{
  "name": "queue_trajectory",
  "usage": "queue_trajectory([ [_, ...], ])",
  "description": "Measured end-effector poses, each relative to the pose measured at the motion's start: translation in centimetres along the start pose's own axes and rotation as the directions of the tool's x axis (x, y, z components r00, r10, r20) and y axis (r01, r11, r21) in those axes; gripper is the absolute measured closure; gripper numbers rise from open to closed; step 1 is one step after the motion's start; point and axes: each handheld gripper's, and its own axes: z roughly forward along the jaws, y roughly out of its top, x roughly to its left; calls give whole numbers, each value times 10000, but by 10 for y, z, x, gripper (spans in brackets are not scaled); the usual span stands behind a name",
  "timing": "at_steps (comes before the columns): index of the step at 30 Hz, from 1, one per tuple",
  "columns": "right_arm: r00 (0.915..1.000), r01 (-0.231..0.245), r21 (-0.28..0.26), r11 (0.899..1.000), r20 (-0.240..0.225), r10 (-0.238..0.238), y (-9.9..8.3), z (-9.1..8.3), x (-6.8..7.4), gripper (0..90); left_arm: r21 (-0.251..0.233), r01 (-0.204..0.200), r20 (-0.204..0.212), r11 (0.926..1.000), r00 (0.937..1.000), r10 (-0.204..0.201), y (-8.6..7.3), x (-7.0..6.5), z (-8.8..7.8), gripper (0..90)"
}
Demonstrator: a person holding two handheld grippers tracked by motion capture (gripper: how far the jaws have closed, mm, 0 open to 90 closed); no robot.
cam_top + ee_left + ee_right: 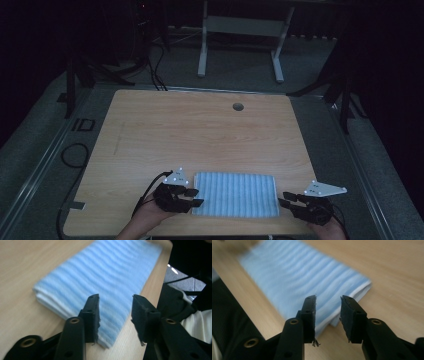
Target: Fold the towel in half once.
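A folded cloth [235, 194] with light blue and white stripes lies flat near the front edge of the wooden table [200, 135]. At the cloth's left end, my left gripper [196, 198] is held by a hand. In the left gripper view the left gripper [115, 301] stands open, its jaws apart just short of the near corner of the cloth [100, 272]. My right gripper [284, 199] sits at the cloth's right end. The right gripper view shows this gripper [328, 301] open too, with the corner of the cloth [299, 272] just beyond its tips and nothing pinched.
A round cable hole [238, 106] is set into the table's far side. Black cables [75, 155] lie on the floor at the left. A white desk frame [240, 30] stands behind the table. The front table edge runs close under both hands.
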Motion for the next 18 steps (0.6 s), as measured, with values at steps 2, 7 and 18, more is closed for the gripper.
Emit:
queue_trajectory([
  [2, 10000, 59, 170, 9998, -21, -59, 9, 8, -2, 565, -107, 14, -240, 9999, 9997, -17, 5, 6, 8, 498],
  [7, 9988, 467, 379, 9982, -134, -462, 16, 31, -3, 547, 196, -17, -211, 9998, 9998, 21, 4, 12, 27, 477],
  [18, 9965, 825, 1166, 9897, 27, -834, 21, 74, -19, 552, 1195, -201, -565, 9926, 9980, 271, 8, 27, 65, 487],
])
